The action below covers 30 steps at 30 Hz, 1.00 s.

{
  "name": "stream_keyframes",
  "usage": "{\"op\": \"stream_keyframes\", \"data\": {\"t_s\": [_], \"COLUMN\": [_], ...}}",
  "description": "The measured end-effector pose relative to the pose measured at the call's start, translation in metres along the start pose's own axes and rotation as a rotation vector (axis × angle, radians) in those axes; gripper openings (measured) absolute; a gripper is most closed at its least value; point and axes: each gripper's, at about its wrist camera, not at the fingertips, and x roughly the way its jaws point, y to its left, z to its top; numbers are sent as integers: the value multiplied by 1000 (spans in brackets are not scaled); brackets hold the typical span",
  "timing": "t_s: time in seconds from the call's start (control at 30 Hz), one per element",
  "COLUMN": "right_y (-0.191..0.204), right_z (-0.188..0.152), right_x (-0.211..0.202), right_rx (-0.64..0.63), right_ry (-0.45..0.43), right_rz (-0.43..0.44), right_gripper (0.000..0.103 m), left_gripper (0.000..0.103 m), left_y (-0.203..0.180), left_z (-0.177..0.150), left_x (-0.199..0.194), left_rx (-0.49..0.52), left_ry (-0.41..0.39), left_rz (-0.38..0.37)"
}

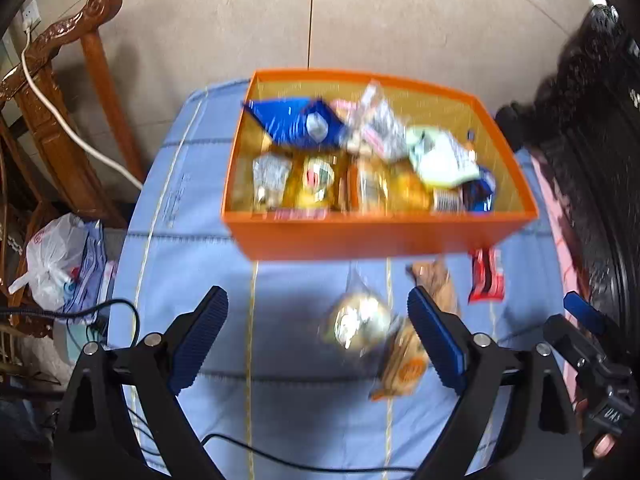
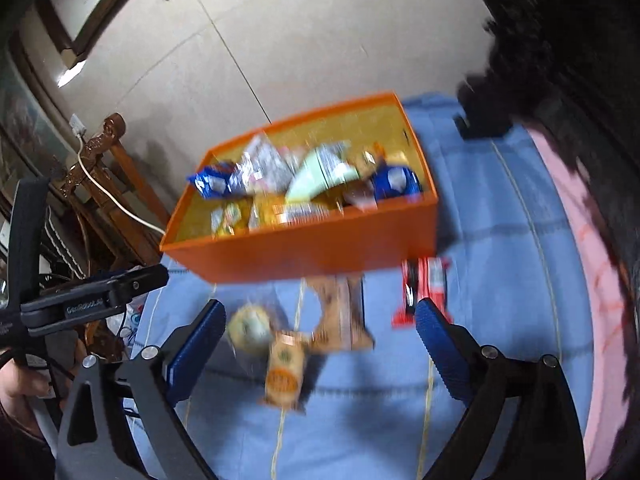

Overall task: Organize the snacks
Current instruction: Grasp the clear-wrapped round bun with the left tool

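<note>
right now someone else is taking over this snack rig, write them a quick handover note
Left gripper: open, empty, above the blue cloth.
Right gripper: open, empty.
Orange box: on the cloth, already holding many snack packs.
Left on the cloth in front of the box: round clear-wrapped snack, orange packet, brown packet, red packet.
To do: put those four into the box.

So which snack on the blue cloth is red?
The red packet, lying on the cloth beside the orange box's corner; the other three loose snacks are brown, tan or pale.
</note>
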Motion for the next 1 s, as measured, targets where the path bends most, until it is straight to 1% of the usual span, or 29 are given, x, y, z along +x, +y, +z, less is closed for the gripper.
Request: {"op": "stream_keyframes", "data": {"t_s": [0.13,0.27,0.33,0.43,0.53,0.6,0.7,0.77,1.0], "right_y": [0,6,7,6,-1,-9,-18,-21,-18], "right_z": [-23,-40,-43,-49,-53,-56,-59,-60,-56], "right_x": [0,-6,-9,-11,-7,-3,4,9,33], "right_rx": [5,-28,-42,-54,-42,-9,46,58,36], "right_ry": [67,68,56,47,63,84,118,135,181], "right_rz": [-8,-33,-46,-89,-105,-97,-78,-70,-56], "right_gripper": [98,98,99,99,99,99,99,99,99], "left_gripper": [90,90,90,90,90,90,90,90,90], "left_y": [3,4,0,-4,-11,-16,-20,-23,-34], "left_z": [-24,-40,-47,-52,-58,-62,-62,-60,-51], "left_x": [-1,4,10,22,38,51,66,72,105], "left_rx": [-3,-6,19,54,116,158,191,196,230], "left_ry": [18,46,57,69,73,82,110,117,177], "left_rz": [9,12,25,50,69,77,77,65,53]}}
